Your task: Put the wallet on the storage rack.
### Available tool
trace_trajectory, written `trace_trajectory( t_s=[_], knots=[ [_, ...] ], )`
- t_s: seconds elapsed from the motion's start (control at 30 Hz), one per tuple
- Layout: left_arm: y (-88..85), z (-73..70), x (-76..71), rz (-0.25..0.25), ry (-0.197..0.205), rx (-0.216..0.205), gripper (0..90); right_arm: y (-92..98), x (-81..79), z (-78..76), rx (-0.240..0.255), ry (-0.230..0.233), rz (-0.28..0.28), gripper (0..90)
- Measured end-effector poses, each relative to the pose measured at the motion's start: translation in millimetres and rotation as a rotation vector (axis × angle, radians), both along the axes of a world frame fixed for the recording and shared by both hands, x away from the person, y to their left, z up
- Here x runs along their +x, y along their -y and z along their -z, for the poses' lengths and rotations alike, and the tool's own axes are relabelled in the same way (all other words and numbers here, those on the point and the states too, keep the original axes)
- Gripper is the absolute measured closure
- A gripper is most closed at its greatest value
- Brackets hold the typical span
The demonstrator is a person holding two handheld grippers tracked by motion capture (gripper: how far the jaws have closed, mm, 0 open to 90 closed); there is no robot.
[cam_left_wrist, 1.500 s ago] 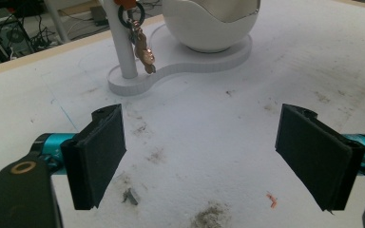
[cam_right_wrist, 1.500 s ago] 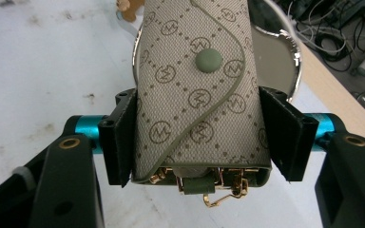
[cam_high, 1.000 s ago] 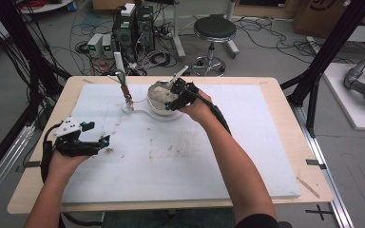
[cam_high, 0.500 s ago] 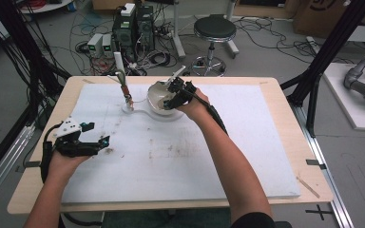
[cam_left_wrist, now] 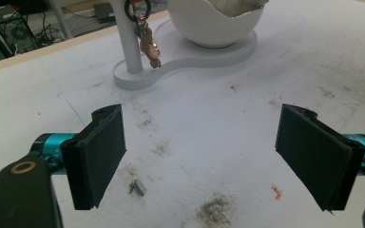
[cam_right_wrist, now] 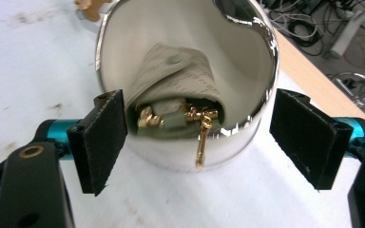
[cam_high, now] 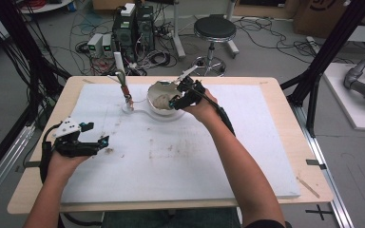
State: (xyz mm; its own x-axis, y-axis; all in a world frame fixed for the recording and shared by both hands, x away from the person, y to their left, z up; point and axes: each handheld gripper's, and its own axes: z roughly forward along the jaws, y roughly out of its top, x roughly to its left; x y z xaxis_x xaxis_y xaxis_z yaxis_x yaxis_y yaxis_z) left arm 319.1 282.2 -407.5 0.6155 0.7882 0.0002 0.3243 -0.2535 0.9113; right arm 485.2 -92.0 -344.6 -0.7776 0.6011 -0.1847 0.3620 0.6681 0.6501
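Now the right tool (cam_right_wrist: 197, 142) stands with its jaws spread wide, having just been opening, and nothing is pinched between its pads. Straight ahead of it, between the two jaws, is the white bowl (cam_right_wrist: 247, 61) with a shiny rim. Inside the bowl lies a folded beige pouch (cam_right_wrist: 180, 78), and gold jewellery (cam_right_wrist: 202, 121) spills from the pouch's mouth, one piece hanging over the near rim. Beyond the bowl on its shared white base rises a thin post (cam_high: 123, 85) with a trinket hung on it. Well off to the side, the left tool (cam_high: 83, 141) rests on the white counter (cam_high: 171, 156), jaws spread and empty.
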Motion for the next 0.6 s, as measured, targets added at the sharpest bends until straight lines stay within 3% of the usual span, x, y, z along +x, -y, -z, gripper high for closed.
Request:
trace_trajectory(
  t_s=[0.07, 0.27, 0.43, 0.47, 0.6],
  knots=[
    [0.0, -0.1, -0.1, 0.000, 0.000, 0.003, 17.0, 3.3, -2.4, -1.7, 0.001, -0.004, -0.006, 20.5],
    [0.7, -0.4, 0.3, 0.000, 0.000, 0.001, 17.0, 33.0, -23.3, -11.5, 0.074, 0.036, 0.000, 20.5],
    [3.4, -0.6, 1.2, 0.007, 0.003, 0.000, 17.0, 51.5, -33.0, -16.7, 0.074, 0.029, 0.004, 20.5],
    [4.6, -0.6, 2.1, 0.008, 0.004, 0.000, 17.0, 61.7, -40.6, -19.7, 0.107, 0.064, 0.004, 20.5],
    [6.2, -0.6, 3.9, 0.014, 0.002, -0.001, 17.0, 77.2, -51.0, -22.5, 0.136, 0.074, 0.017, 20.5]
  ],
)
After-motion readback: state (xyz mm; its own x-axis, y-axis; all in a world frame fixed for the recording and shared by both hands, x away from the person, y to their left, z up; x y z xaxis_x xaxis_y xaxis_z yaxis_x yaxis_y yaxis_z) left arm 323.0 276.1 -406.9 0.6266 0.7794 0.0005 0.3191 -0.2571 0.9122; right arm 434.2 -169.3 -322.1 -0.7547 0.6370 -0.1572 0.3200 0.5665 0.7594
